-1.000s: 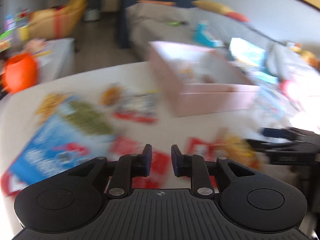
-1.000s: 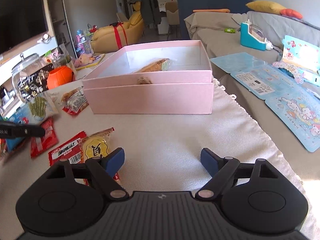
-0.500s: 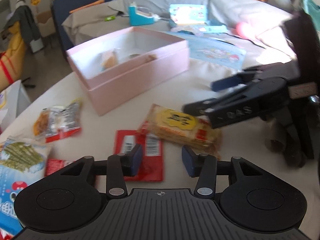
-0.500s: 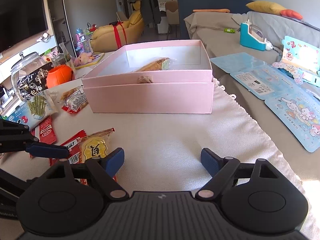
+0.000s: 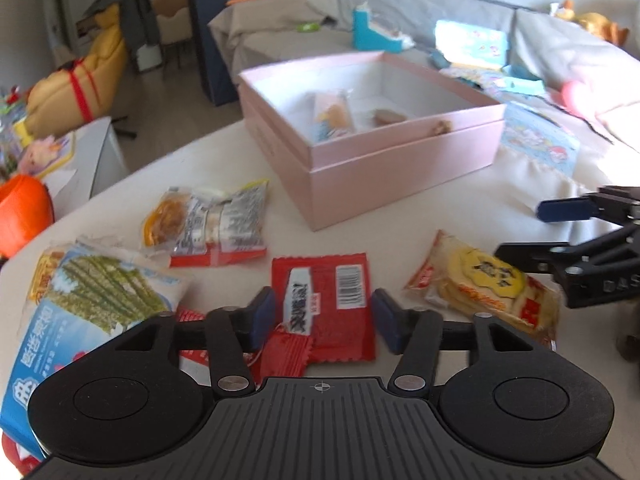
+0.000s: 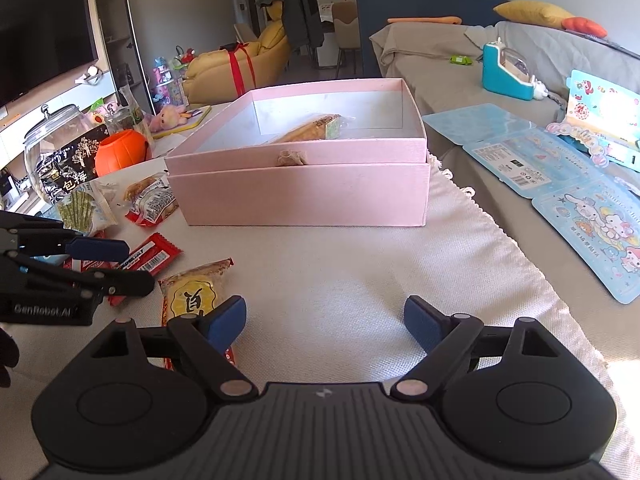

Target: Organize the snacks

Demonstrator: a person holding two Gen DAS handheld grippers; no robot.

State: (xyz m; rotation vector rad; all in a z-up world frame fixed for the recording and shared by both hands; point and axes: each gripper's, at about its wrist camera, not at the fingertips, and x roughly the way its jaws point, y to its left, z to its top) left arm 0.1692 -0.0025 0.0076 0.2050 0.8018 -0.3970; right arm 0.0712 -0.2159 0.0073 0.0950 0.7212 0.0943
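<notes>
The right wrist view alone shows the dark television (image 6: 44, 36) on the wall, a glass jar (image 6: 60, 152) with a black label bearing Chinese characters, and blue cartoon sheets (image 6: 560, 184) spread on the grey sofa (image 6: 460, 76). The left wrist view alone looks down into the pink box (image 5: 384, 160) and shows two wrapped snacks on its white floor; from the right only one is visible over the rim.

The worktop (image 6: 360, 276) is covered by a cream woven cloth with a fringed edge beside the sofa. A yellow armchair (image 6: 240, 64) tied with red ribbon stands further back.

Loose snacks lie in front of the box: a blue and white bag (image 5: 80, 304) printed with green sticks and Chinese writing, a yellow cracker pack (image 5: 480, 284), a clear-and-red packet (image 5: 216, 224), and a red wrapper (image 5: 324, 296) with a barcode. An orange pumpkin pot (image 6: 122, 152) sits behind them.

The left hand-held gripper (image 5: 324, 318) is spread, its blue pads either side of the red wrapper without pinching it. The right hand-held gripper (image 6: 324, 320) is spread wide over bare cloth, its left pad (image 6: 226, 320) over the cracker pack. "GenRobot.AI" reads on the left gripper's side.
</notes>
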